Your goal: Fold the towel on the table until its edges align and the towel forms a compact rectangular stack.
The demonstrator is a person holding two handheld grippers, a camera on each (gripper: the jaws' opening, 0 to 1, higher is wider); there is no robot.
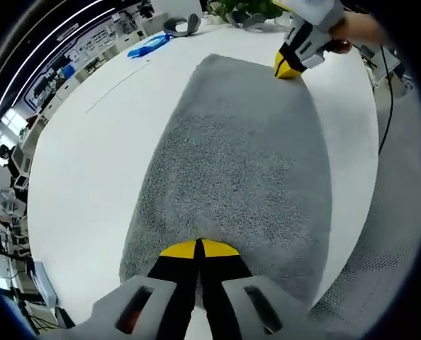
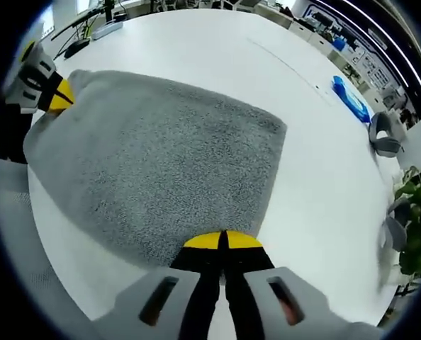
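Two grippers grip one grey towel [image 1: 239, 177] at opposite ends on a white counter [image 1: 97, 163]. In the left gripper view, a blue object [image 1: 148, 45] lies far off on the counter at the upper left. The towel spreads flat down the middle. The left gripper [image 1: 198, 249] rises from the bottom, its yellow-tipped jaws pressed together on the towel's near edge. At the upper right, the right gripper [image 1: 290, 67] meets the towel's far corner. In the right gripper view, the left gripper [image 2: 54, 94] sits at the far left on the towel's corner. The towel [image 2: 161, 170] fills the centre, and the right gripper [image 2: 222, 242] clamps shut on its near edge. Farther right lie the blue object [image 2: 350, 99] and a green plant [image 2: 417, 234].
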